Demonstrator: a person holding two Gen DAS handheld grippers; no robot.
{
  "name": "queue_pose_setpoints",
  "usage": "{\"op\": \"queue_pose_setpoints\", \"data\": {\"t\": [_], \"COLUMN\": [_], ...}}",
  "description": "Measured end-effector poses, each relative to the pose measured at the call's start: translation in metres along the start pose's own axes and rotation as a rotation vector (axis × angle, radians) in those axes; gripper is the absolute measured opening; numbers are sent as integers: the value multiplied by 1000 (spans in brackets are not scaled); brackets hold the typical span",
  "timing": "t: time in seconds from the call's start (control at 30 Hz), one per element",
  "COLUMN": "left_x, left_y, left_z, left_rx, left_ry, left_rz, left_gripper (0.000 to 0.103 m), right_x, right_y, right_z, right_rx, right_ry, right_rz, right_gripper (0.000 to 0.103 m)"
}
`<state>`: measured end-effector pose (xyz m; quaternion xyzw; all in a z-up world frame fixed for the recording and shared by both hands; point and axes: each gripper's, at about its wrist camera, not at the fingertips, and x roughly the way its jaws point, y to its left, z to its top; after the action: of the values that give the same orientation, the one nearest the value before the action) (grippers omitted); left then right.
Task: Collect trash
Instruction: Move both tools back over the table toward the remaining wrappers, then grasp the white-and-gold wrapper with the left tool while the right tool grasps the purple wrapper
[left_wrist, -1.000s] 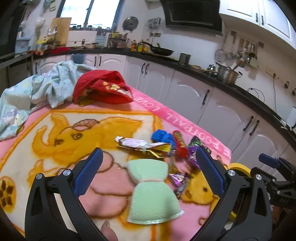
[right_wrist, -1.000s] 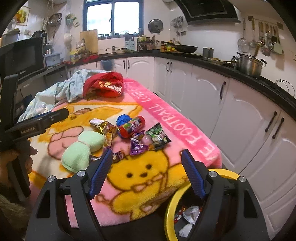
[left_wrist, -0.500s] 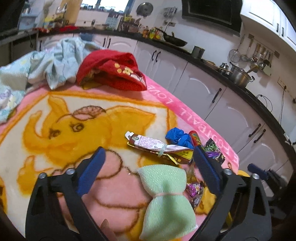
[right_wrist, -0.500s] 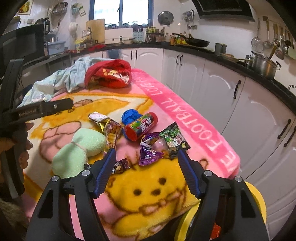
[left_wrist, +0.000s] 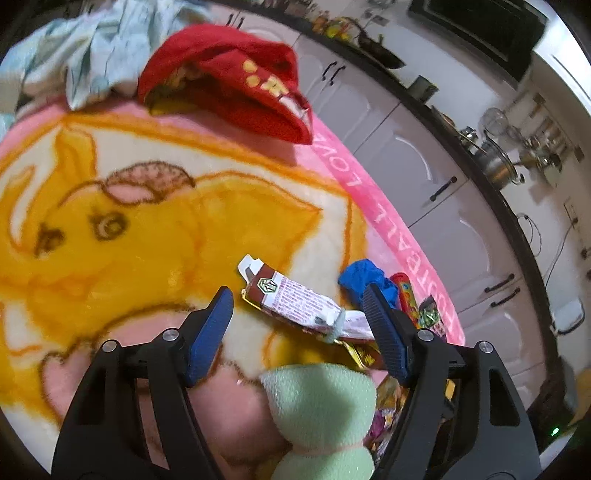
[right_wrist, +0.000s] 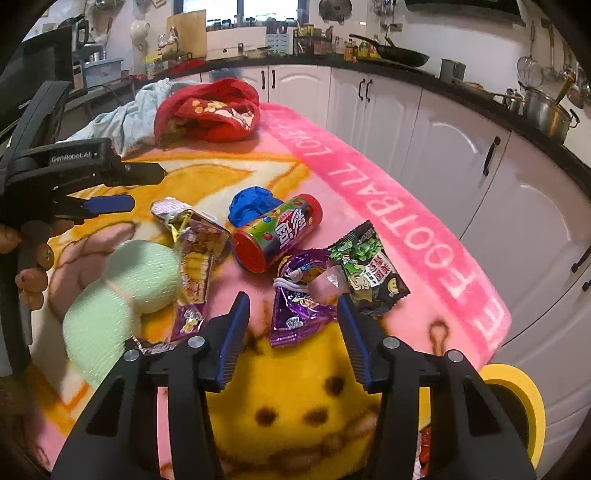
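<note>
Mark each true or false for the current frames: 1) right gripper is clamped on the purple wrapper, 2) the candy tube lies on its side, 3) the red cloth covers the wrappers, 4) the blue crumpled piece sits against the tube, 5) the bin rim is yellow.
1) False. The right gripper has just been closing, but its pads are still clear of the purple wrapper between them.
2) True: the candy tube lies flat.
3) False. The red cloth lies apart, farther back on the blanket.
4) True: the blue crumpled piece is right behind it.
5) True: the bin rim is yellow.
</note>
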<state>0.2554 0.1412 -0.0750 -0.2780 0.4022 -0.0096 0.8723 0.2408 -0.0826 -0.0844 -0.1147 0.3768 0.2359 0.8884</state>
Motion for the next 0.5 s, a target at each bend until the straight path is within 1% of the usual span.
{"op": "queue_pose_setpoints", "data": {"t": [0.2,0.3,0.37,0.5], "left_x": [22,29,31,36], "left_y": [10,13,15,16], "left_z": [1,1,2,5], "left_rx": [-80,-98,-112,-133], "left_ry": [78,95,95,93], "left_rz": [-18,-23,-28,-3], "left_gripper": [61,59,58,48], "right_x": [17,21,22,24], "right_y": [-3,-5,-6,-9], "right_z": [1,2,1,-1], "right_rx": [18,25,29,34], "right_ry": [43,50,54,57], "right_rz": [16,19,21,19], "right_gripper": [41,41,38,31]}}
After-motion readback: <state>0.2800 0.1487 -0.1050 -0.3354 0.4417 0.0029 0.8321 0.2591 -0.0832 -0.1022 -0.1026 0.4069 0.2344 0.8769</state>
